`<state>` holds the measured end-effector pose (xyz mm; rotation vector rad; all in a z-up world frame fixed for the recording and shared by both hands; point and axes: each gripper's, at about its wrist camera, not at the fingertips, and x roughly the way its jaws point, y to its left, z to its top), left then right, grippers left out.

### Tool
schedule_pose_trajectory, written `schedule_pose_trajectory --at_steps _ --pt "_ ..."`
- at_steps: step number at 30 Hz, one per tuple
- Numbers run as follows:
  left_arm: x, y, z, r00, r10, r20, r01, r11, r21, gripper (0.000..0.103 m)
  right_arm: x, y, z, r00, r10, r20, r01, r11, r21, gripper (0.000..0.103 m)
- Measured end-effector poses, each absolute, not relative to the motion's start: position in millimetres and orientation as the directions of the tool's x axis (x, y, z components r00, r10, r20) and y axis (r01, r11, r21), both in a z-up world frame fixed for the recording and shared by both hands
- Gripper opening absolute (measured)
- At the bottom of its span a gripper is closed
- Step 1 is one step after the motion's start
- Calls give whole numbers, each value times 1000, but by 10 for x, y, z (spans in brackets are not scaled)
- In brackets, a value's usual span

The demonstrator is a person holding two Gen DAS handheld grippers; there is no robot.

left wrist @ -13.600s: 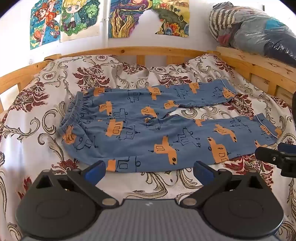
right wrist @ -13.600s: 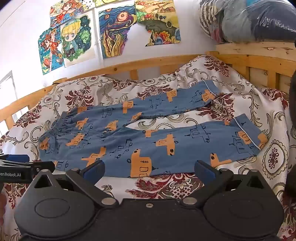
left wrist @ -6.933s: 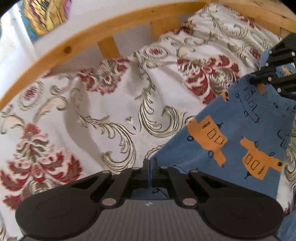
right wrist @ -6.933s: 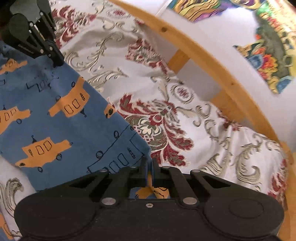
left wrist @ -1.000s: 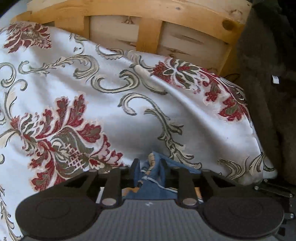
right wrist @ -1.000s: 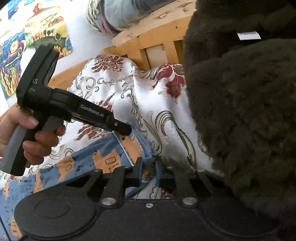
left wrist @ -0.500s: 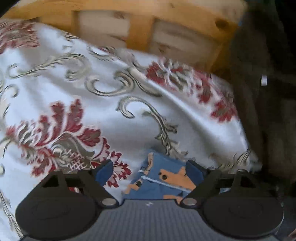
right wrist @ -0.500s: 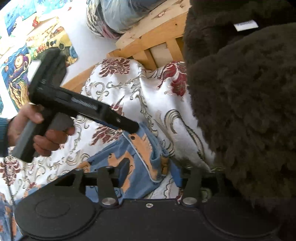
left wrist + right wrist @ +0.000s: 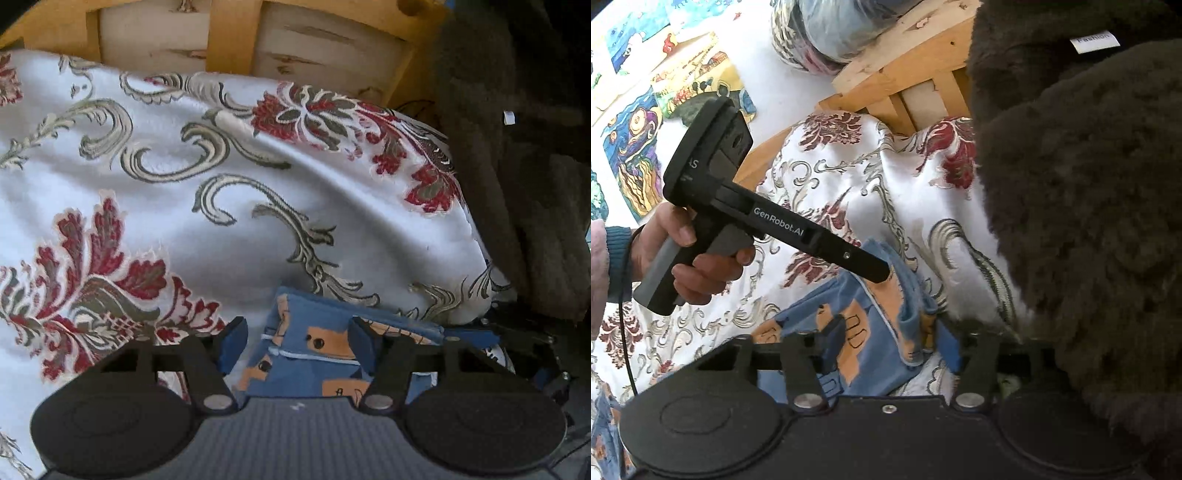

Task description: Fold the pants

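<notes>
Apparently soft, rumpled pants (image 9: 306,354) cuffs

floral-covered bed (image 9: 258,192) under blue pants (image 9: 310,365)

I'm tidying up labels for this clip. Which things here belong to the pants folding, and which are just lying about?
Belongs to the job:
- pants, cuff end
- left tool, open around the cuff
- right tool, open around the cuff

Just lying about:
- floral bedspread
- wooden bed frame
- dark fleece
- wall drawings
- bagged bundle
</notes>
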<state>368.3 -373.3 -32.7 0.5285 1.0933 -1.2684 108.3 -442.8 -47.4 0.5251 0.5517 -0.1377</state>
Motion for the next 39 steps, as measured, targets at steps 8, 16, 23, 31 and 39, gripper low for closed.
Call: schedule_pose_trajectory --at_steps 8,16,23,31,39 --pt "3696 -3723 -395 -49 -495 -867 930 295 -221 35 1095 -4427 -509 834 -40 -551 310 859 407 17" --pt "3534 -3637 -427 24 -509 -861 928 331 -169 33 1099 -4407 -524 833 -62 -549 316 868 382 13" --pt "3559 -3677 -423 10 -505 -863 921 341 -189 29 1107 -4397 -525 831 -68 -552 320 870 374 12" --pt "3267 -3469 -192 95 -560 -823 934 335 -120 14 973 -4262 -289 871 -59 -488 258 900 352 11" --pt "3058 -2860 340 137 -663 -736 927 347 -140 14 858 -3907 122 912 -47 -407 164 952 259 11"
